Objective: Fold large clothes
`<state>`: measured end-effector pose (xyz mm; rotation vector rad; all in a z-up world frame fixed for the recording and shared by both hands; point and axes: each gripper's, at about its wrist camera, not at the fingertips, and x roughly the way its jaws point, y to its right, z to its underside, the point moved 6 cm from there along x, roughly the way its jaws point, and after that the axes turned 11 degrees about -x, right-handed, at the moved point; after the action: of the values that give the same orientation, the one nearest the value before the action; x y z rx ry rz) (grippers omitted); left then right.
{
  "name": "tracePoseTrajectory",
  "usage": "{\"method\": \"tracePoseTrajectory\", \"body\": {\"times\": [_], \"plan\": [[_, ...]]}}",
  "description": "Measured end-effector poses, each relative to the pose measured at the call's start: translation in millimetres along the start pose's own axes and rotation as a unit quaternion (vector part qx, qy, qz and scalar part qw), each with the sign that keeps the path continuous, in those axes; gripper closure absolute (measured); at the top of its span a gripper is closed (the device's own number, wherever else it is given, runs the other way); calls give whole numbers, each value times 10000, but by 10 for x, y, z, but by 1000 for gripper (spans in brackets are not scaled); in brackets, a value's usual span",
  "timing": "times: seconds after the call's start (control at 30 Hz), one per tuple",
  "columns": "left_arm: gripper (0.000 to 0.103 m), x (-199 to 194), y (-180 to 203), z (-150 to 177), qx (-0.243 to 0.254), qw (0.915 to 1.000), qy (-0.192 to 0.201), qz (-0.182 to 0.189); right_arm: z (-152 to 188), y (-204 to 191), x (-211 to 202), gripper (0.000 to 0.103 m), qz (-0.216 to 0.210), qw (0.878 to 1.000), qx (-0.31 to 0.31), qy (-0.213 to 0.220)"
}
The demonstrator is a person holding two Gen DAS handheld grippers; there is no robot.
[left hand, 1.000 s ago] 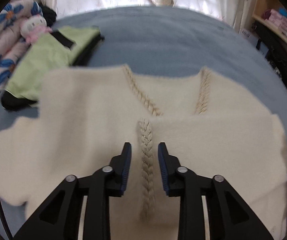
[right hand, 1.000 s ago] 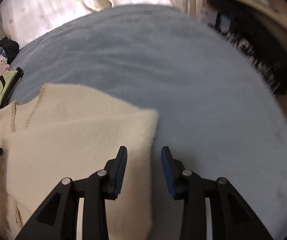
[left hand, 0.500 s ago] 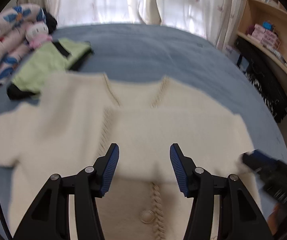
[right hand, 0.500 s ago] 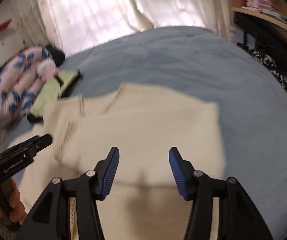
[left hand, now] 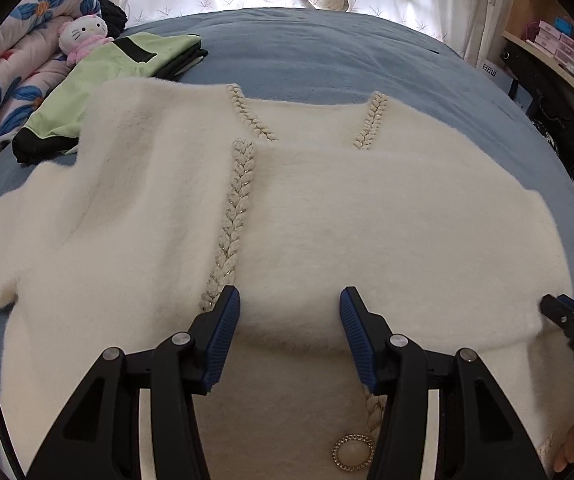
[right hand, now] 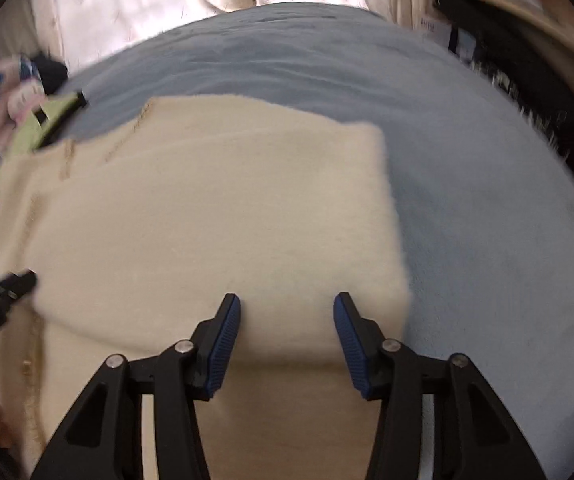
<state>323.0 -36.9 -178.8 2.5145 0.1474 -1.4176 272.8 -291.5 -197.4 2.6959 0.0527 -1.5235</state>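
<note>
Both tools (left hand: 290, 308) (right hand: 287, 312) gape over the sweater (left hand: 367, 220); green garment (left hand: 99, 80) lies beside.

We see a fluffy cream cardigan (left hand: 327, 216) with braided trim lying flat on the blue bed (left hand: 327, 52), lower part folded up

A fluffy cream knit cardigan (left hand: 327, 216) was spread on a matt blue plush blanket (left hand: 327, 48); ribbed blue pads (left hand: 221, 344) were seen.

Two hand-held grippers, jaws apart, pointing steeply down.
The left gripper (left hand: 289, 310) holds nothing, its jaws having just opened; the right gripper (right hand: 287, 316) holds nothing, its jaws just narrowing slightly.
</note>
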Motion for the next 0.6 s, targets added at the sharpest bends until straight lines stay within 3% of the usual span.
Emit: {"method": "tracePoseTrajectory", "body": {"times": [0.13, 0.27, 0.33, 0.47, 0.6], "plan": [[52, -33, -4, -6, -177, 9997, -154, -26, 35, 87, -123, 56, 183, 9992, 358, 49], [52, -97, -51, -18, -258, 9995, -164, -66, 169, 244, -135, 53, 533, 9958, 711, -196], [52, -144, -76, -21, -304, 9993, -169, -96, 223, 260, -103, 53, 272, 9952, 895, -276], [51, -262, -95, -25, -415, 9990, -168, -8, 273, 211, -215, 53, 309, 9952, 900, -243], [51, -398, -76, -18, -421, 9989, -183, 58, 297, 101, -312, 53, 84, 9960, 861, -218]]}}
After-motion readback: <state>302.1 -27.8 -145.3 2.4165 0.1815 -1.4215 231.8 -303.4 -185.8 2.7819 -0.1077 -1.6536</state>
